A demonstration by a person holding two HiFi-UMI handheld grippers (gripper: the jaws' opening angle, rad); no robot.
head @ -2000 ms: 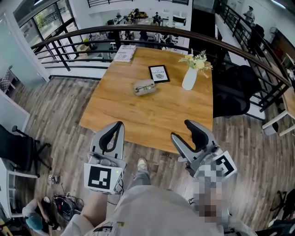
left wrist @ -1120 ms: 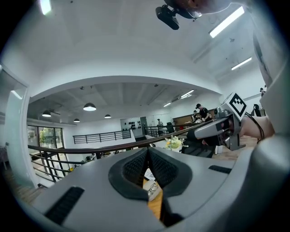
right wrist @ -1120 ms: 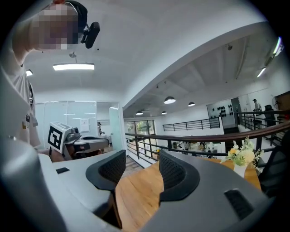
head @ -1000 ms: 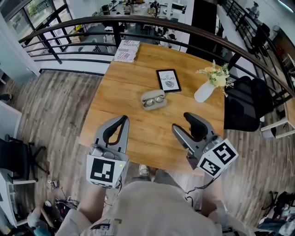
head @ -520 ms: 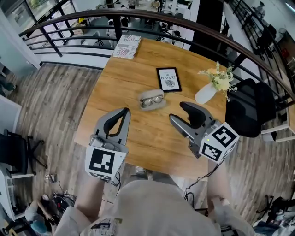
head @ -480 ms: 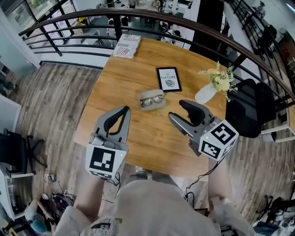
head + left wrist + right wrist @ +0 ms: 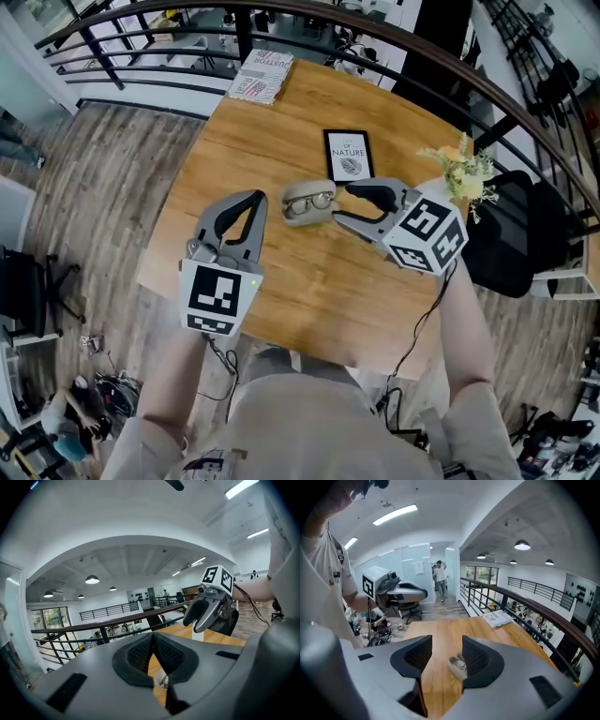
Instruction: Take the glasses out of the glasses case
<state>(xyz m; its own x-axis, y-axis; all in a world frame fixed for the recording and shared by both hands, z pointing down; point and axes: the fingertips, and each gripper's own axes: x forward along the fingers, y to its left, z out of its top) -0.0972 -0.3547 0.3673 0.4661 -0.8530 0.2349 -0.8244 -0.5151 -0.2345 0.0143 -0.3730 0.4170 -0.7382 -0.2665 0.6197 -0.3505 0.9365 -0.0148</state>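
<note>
The open grey glasses case (image 7: 307,202) lies mid-table on the wooden table (image 7: 281,281) with the glasses in it. In the right gripper view the case (image 7: 458,665) sits on the wood just beyond the jaws. My right gripper (image 7: 341,204) points left at the case's right end, close beside it. Its jaws are closing, with only air between them (image 7: 446,641). My left gripper (image 7: 254,199) hovers just left of the case, shut and empty, its pads meeting (image 7: 153,637). The right gripper (image 7: 206,613) shows in the left gripper view.
A black-framed card (image 7: 349,155) lies behind the case. A white vase of flowers (image 7: 464,173) stands at the right edge and magazines (image 7: 262,75) at the far corner. A dark railing (image 7: 394,37) and a black chair (image 7: 511,244) border the table.
Both grippers moved forward over the table toward the case. The right one swung left and dropped beside the case's right end, its jaws slightly narrower.
</note>
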